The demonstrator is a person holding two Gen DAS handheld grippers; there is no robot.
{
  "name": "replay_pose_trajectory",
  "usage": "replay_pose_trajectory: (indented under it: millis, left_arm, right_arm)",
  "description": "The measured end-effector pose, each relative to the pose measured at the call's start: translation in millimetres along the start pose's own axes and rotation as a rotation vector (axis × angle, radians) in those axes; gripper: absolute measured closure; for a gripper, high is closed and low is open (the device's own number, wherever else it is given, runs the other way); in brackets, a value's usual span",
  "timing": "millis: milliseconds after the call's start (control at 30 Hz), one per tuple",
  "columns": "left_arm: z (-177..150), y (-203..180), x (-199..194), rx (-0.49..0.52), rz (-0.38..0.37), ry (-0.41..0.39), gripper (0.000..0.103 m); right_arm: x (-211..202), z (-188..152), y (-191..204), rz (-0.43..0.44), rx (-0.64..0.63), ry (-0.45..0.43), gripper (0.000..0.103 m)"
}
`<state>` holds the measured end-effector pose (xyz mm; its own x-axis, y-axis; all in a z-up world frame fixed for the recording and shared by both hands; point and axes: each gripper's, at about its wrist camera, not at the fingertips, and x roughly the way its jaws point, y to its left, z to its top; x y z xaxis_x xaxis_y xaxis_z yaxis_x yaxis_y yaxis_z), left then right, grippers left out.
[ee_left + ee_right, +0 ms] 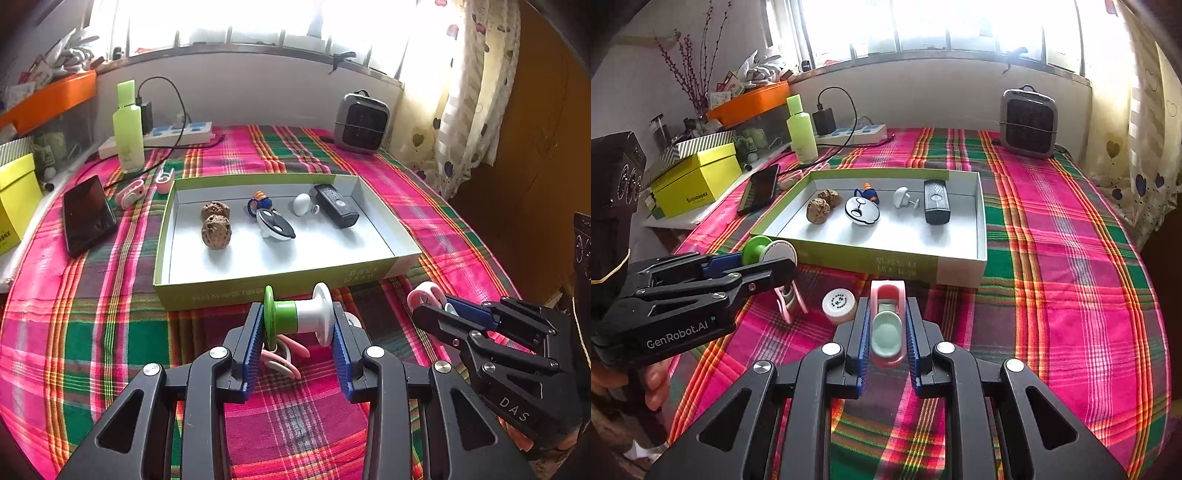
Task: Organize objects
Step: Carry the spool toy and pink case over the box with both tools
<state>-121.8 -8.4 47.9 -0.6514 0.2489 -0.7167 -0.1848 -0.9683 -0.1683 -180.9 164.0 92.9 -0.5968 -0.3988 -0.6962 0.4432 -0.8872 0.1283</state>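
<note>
While the plaid tablecloth (92, 325) carries everything, the shallow green-edged box (280, 291) at its middle looks like the collecting place, since walnuts (216, 230), a round black-and-white gadget (275, 225) and a black remote (336, 205) already lie lined up inside.

Near its front wall, the left gripper (298, 325) is clamped across the ends of a green-and-white spool (297, 314), held sideways and lifted, apparently for carrying over the rim. A pink clip (788, 299) rests on the cloth just below it.

To the right, the right gripper (887, 328) pinches a pink-and-mint clip (887, 321) lengthwise between narrow jaws, just short of the box. A small white cap (839, 304) lies between the grippers.
</note>
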Motion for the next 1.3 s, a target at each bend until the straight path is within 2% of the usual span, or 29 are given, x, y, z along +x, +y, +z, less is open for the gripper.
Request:
replay_pose_trajectory:
  millis: [633,1300]
  left_arm:
    - [26.3,20.9,14.7,-0.034,0.013,-0.013,0.07]
    - [49.9,36.3,47.5,-0.051,0.028,0.013,0.07]
  right_arm:
    - [25.7,35.2,6.4,0.02,-0.009,0.005,0.085]
    - [78.8,72.5,-6.2,0.015,0.023,0.056,0.085]
